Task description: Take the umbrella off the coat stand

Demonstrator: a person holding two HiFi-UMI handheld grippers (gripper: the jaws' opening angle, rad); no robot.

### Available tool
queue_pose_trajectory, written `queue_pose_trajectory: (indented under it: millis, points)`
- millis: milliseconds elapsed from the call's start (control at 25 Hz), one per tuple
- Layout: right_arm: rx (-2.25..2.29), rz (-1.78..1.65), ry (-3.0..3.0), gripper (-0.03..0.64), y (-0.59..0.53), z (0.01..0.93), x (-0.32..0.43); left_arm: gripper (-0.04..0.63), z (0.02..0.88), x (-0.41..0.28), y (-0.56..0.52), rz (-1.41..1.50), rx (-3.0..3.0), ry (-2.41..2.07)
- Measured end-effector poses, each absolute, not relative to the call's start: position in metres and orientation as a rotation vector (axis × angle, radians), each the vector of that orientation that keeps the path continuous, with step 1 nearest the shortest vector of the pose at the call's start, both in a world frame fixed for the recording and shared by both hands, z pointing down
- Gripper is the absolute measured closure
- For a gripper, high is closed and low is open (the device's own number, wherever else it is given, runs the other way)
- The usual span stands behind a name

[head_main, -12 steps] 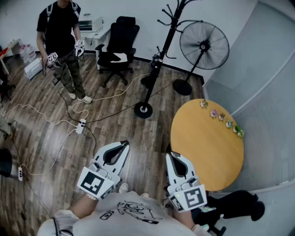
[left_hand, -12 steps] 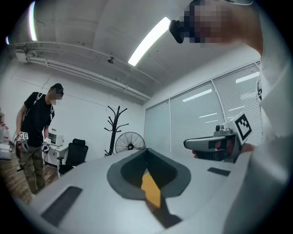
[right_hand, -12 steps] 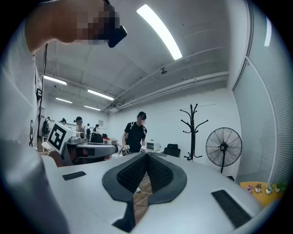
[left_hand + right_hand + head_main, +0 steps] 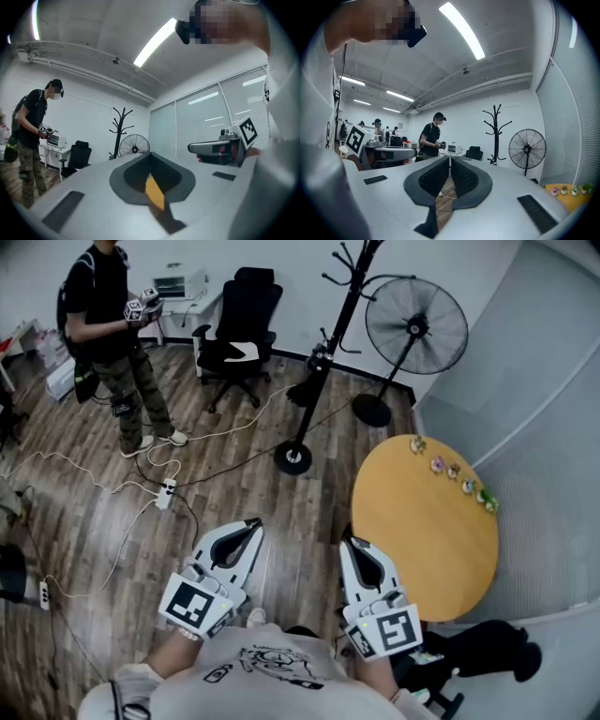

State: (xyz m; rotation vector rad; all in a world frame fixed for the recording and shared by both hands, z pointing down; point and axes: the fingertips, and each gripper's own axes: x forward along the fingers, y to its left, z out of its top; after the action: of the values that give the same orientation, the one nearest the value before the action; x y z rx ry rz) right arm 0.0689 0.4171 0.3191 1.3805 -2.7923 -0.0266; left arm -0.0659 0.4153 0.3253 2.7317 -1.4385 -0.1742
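Observation:
The black coat stand rises at the far middle of the room on a round base. A dark folded bundle, apparently the umbrella, hangs low against its pole. My left gripper and right gripper are held side by side near my chest, far short of the stand, both shut with nothing between the jaws. In the left gripper view the stand is small and distant beyond the left gripper. The right gripper view shows the stand to the right of the right gripper.
A round wooden table with small figurines is at my right. A pedestal fan stands right of the stand, an office chair left of it. A person stands far left. Cables and a power strip cross the floor.
The person at the far left has turned sideways and raised both hand-held grippers to chest height. My own grippers have stayed where they were.

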Motion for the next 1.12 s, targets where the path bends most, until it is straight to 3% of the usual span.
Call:
queue_pose_trajectory:
  millis: [600,640,680,720,840,1120]
  points:
    - [1.398,-0.026,-2.775,0.588,0.408,0.321,0.059,0.587,0.321,-0.079,0.405,-0.191,2.755,-1.429]
    - [1.396,-0.025,-2.777,0.588,0.405,0.321,0.059,0.561,0.32,-0.077,0.403,-0.199,2.764,-1.417]
    - [1.396,-0.024,-2.779,0.588,0.402,0.322,0.06,0.366,0.319,-0.074,0.399,-0.201,2.768,-1.402]
    - [1.399,-0.024,-2.781,0.588,0.398,0.322,0.061,0.215,0.318,-0.071,0.394,-0.197,2.769,-1.391]
    - [1.405,-0.011,-2.787,0.588,0.387,0.327,0.067,0.155,0.324,-0.065,0.383,-0.159,2.77,-1.385]
    - [1.409,0.008,-2.789,0.588,0.348,0.331,0.076,0.155,0.332,-0.056,0.345,-0.124,2.763,-1.384]
